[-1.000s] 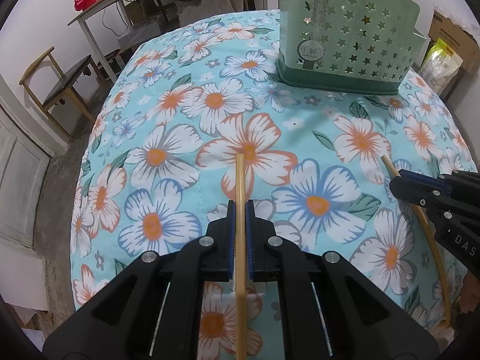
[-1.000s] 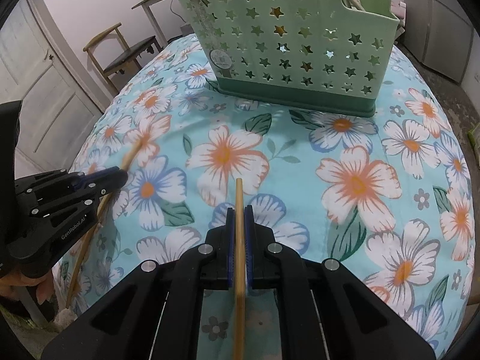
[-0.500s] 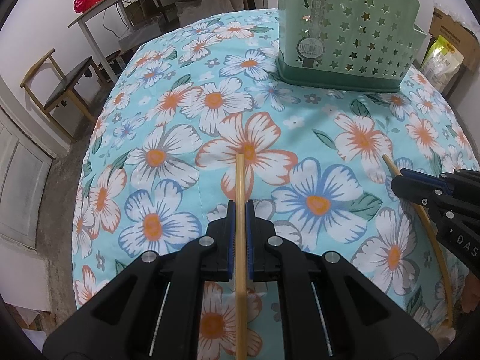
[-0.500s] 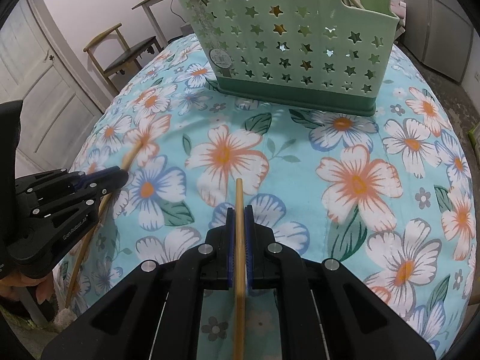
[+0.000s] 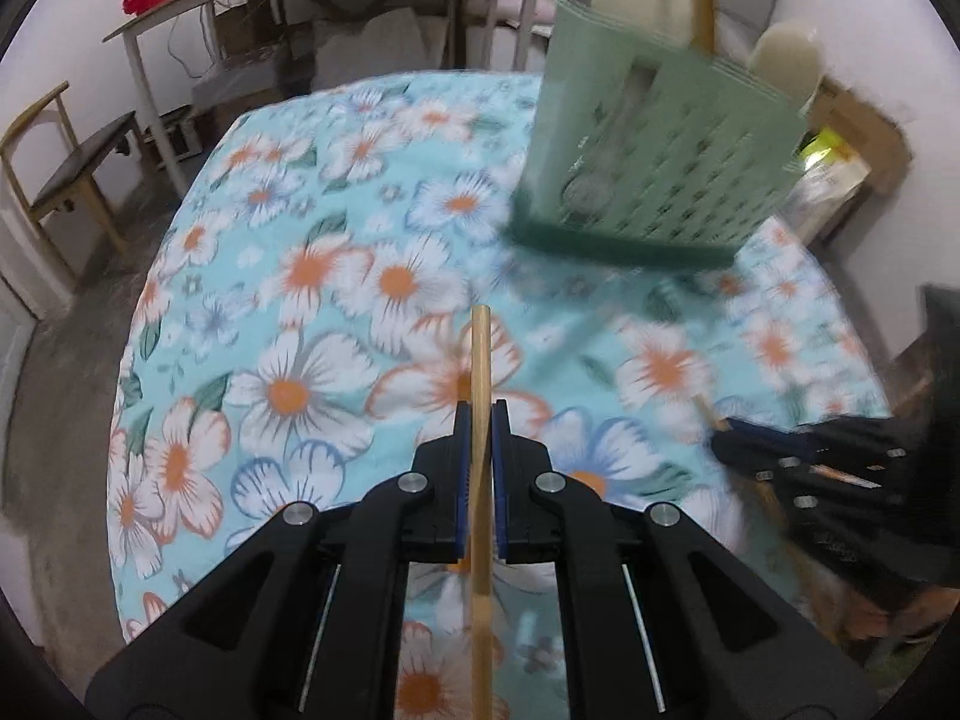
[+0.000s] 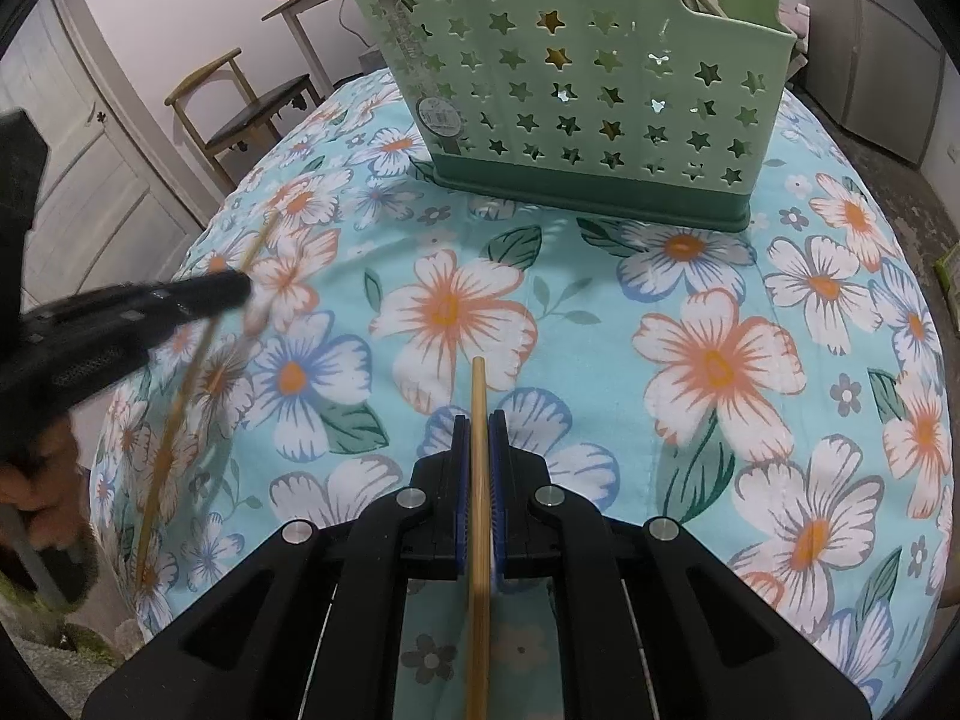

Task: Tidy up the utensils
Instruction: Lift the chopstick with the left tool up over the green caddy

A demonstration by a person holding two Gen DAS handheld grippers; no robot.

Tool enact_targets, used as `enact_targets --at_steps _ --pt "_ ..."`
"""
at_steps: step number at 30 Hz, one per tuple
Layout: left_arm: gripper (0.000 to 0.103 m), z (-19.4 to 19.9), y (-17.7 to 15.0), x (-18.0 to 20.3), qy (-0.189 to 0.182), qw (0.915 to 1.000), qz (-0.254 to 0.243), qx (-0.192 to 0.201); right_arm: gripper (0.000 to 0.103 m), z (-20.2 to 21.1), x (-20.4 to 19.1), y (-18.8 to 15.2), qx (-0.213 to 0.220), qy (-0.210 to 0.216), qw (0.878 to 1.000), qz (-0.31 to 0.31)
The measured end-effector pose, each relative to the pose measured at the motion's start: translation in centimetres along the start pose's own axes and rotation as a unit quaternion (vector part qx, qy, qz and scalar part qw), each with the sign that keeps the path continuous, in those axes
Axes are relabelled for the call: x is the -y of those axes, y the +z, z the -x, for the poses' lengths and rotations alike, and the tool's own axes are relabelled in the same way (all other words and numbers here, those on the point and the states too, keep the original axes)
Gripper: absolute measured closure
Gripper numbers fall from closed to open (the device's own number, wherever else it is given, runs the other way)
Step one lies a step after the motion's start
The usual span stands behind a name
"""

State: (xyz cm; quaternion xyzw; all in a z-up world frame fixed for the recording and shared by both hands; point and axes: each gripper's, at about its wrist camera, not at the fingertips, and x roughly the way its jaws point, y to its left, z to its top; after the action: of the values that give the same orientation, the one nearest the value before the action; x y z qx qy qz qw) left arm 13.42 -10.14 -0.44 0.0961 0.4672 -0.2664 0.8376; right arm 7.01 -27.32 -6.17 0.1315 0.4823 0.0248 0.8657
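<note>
Chopsticks: two bamboo sticks, one per gripper, both off the flowered tablecloth.

Left side: left gripper has its blue pads pressed together on the left chopstick. The stick runs straight out between the fingers, its tip free above an orange-and-white flower. The left wrist view is blurred. In the right wrist view this gripper sits at the left edge, its stick slanting across the cloth border.

Centre: right gripper is clamped on the right chopstick, gripped the same way, tip above the cloth and well short of the holder.

Right and rear: green star-punched utensil holder stands upright on the cloth beyond both grippers. It holds wooden utensils; pale rounded ends show above its rim.
</note>
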Motion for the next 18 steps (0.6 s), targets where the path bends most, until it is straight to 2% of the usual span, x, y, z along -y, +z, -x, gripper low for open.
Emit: enact_targets --at_steps 8,12,15,18 --pt "0.098 3.3 1.8 -2.4 -0.074 0.9967 0.033 -0.002 0.097 0.1 0.1 -0.1 0.002 0.004 1.0 -0.001" --pt "0.098 6.0 3.0 -2.2 -0.099 0.9947 0.025 0.015 0.097 0.2 0.1 -0.1 0.003 0.004 1.0 0.001" --pt "0.098 9.1 5.1 -1.6 -0.118 0.9914 0.01 0.057 0.097 0.2 0.2 -0.1 0.004 0.006 1.0 -0.001" --pt "0.098 11.9 7.3 -0.4 -0.12 0.9873 -0.003 0.104 0.097 0.2 0.3 -0.2 0.006 0.009 1.0 -0.003"
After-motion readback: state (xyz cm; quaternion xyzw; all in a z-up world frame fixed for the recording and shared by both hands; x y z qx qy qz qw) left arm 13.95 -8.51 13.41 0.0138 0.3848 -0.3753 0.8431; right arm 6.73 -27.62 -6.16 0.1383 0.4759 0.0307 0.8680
